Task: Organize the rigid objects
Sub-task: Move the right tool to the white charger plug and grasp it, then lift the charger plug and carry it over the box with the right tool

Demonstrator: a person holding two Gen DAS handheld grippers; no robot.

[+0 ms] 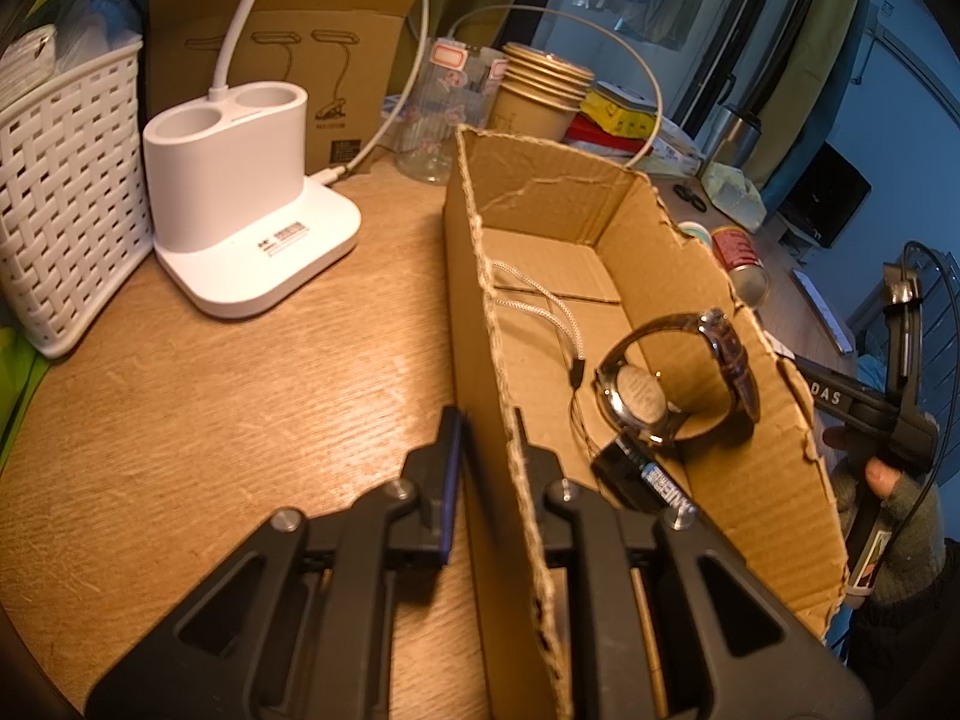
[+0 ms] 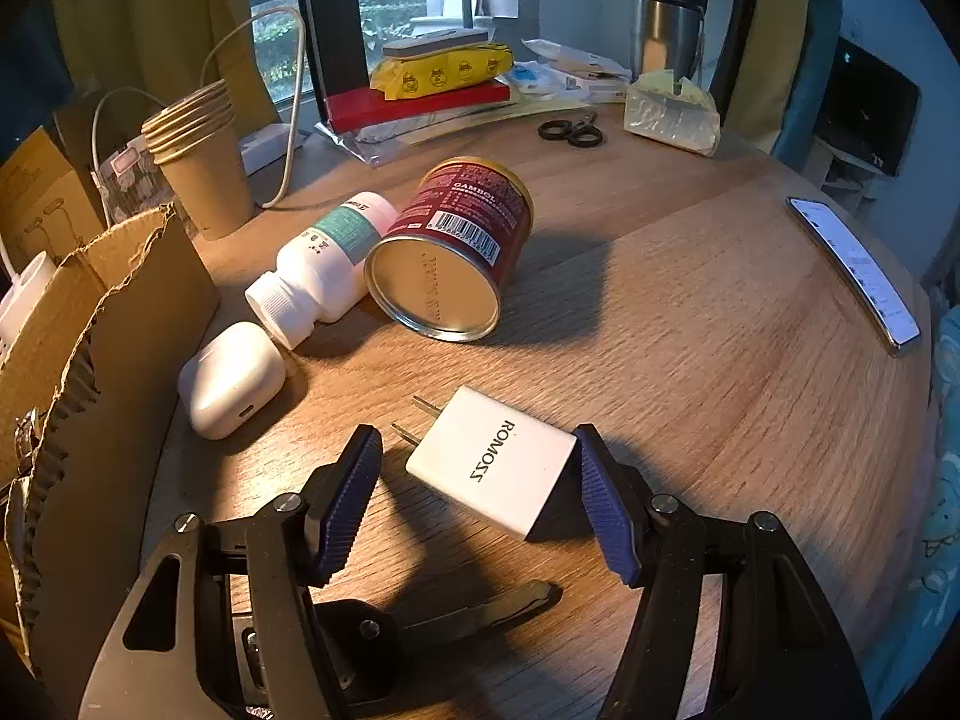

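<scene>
My left gripper [image 1: 489, 462] is shut on the near wall of a torn cardboard box [image 1: 750, 462], one finger outside and one inside. In the box lie a wristwatch [image 1: 642, 396], a black battery [image 1: 648, 480] and a white braided cable [image 1: 540, 312]. My right gripper [image 2: 477, 441] stands open over the wooden table with a white ROMOSS charger [image 2: 498, 468] between its blue pads. The right pad [image 2: 606, 510] sits against the charger's edge and the left pad [image 2: 351, 498] is apart from it. The charger lies flat with its prongs pointing away to the left.
A red can [image 2: 456, 240], a white bottle [image 2: 324, 264] and a white earbud case [image 2: 231, 381] lie beyond the charger; a black key [image 2: 468, 612] lies under the gripper. Paper cups [image 2: 198, 162], scissors [image 2: 570, 132], a phone [image 2: 858, 270], a white lamp base [image 1: 240, 198] and a basket [image 1: 66, 210] stand around.
</scene>
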